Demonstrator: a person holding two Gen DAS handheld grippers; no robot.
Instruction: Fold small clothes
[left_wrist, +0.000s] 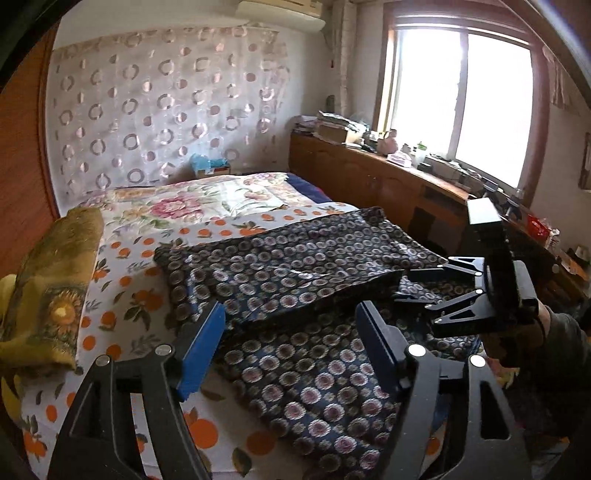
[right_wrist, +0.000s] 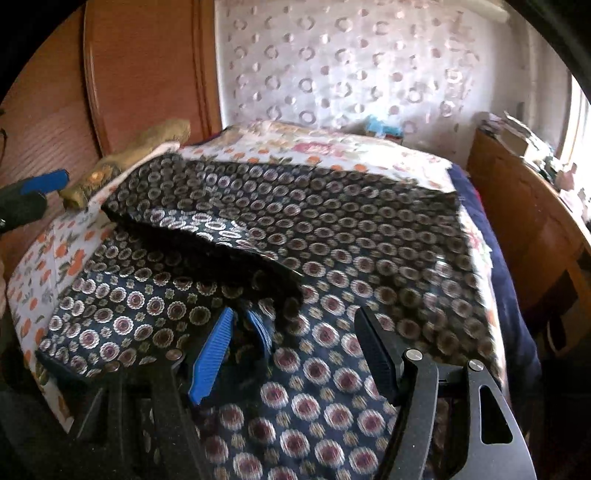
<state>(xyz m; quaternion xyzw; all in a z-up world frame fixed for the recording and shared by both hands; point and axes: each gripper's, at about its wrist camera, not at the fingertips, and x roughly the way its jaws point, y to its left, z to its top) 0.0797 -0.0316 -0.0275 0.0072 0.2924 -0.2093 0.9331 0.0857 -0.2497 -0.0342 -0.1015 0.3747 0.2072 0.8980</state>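
Left gripper (left_wrist: 291, 345) spread wide, blue ribbed pads (left_wrist: 201, 354) apart with nothing pinched between them, hovering over the near end of the dark patterned garment (left_wrist: 295, 266). Right gripper (right_wrist: 293, 350) likewise gaping, jaws apart, cloth lying beneath the gap but not clamped; same tool seen from the left wrist view as a black frame (left_wrist: 480, 291) at the garment's right side, held by a gloved hand (left_wrist: 561, 332).

Garment spread on the bed (left_wrist: 122, 266), directly ahead of and under both grippers, long axis running from the near edge away toward the far right, toward the wooden cabinet (left_wrist: 369, 177) under the window (left_wrist: 461, 96). Upper layer folded over the lower, its folded edge lying crosswise just past the left fingers, slightly lifted and shadowed underneath. Thin, somewhat shiny woven fabric, navy ground with rows of round rosette medallions in maroon, cream and olive; lies mostly flat with soft ripples.

Bedsheet white with orange fruit and green leaves, a floral quilt (left_wrist: 192, 201) farther back. Olive sunflower-print pillow (left_wrist: 51, 288) at the left edge, apart from the garment. Sheer curtain (left_wrist: 166, 110) with ring motifs behind
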